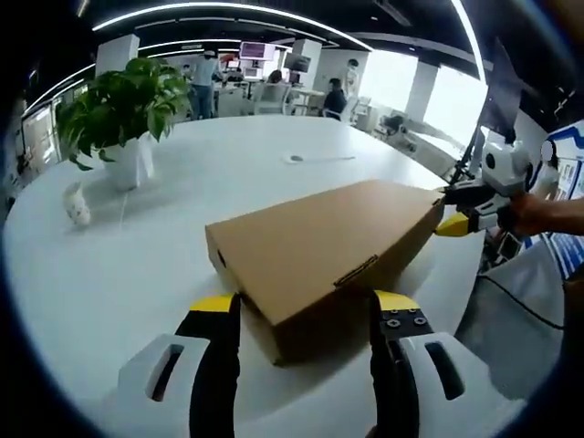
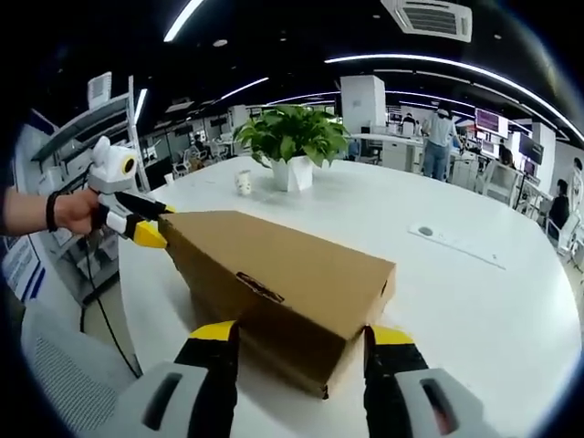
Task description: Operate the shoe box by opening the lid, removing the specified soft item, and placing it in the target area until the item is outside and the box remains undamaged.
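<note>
Shoe box [image 1: 333,251] lay shut on the white round table [image 1: 137,274], plain brown cardboard; I could read no brand or printing on it. My left gripper [image 1: 306,315] stood spread around the near end. My right gripper [image 2: 297,342] was spread around the opposite end. Potted plant [image 1: 123,114] at 10 o'clock in the left gripper view.

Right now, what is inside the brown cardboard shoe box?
Nothing inside can be seen. The brown cardboard shoe box sits closed on the round white table, so its flat lid covers whatever it holds.
</note>
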Action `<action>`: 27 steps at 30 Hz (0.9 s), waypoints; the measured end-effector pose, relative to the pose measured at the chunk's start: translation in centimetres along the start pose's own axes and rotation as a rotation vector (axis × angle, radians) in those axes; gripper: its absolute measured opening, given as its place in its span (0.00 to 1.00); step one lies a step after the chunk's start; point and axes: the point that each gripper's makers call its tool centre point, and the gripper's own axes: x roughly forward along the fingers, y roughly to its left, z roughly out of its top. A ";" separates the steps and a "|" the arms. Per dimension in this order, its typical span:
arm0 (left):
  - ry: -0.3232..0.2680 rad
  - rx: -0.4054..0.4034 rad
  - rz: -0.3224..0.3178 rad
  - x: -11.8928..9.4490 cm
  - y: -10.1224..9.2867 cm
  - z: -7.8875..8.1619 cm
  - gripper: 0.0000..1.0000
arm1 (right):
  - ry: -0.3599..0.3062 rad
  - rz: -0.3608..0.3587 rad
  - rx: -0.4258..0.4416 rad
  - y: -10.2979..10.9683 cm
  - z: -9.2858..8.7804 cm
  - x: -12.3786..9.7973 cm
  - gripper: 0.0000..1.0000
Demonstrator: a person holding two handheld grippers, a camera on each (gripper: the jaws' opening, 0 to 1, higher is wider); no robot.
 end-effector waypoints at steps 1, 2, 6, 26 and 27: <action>-0.004 -0.003 -0.001 -0.1 0.1 0.2 0.56 | -0.002 0.000 -0.010 0.0 0.1 0.0 0.53; -0.010 -0.008 -0.002 -0.1 0.1 0.4 0.56 | -0.006 -0.004 -0.035 -0.1 0.3 -0.1 0.53; -0.035 -0.026 -0.006 -0.4 0.3 1.4 0.56 | -0.019 -0.016 -0.055 -0.4 0.9 -0.2 0.50; -0.115 0.044 0.004 -1.0 0.5 6.6 0.55 | -0.097 -0.155 -0.113 -3.7 4.5 0.2 0.31; -0.117 0.042 0.006 -1.0 0.5 6.8 0.55 | -0.101 -0.164 -0.109 -4.0 4.6 0.1 0.29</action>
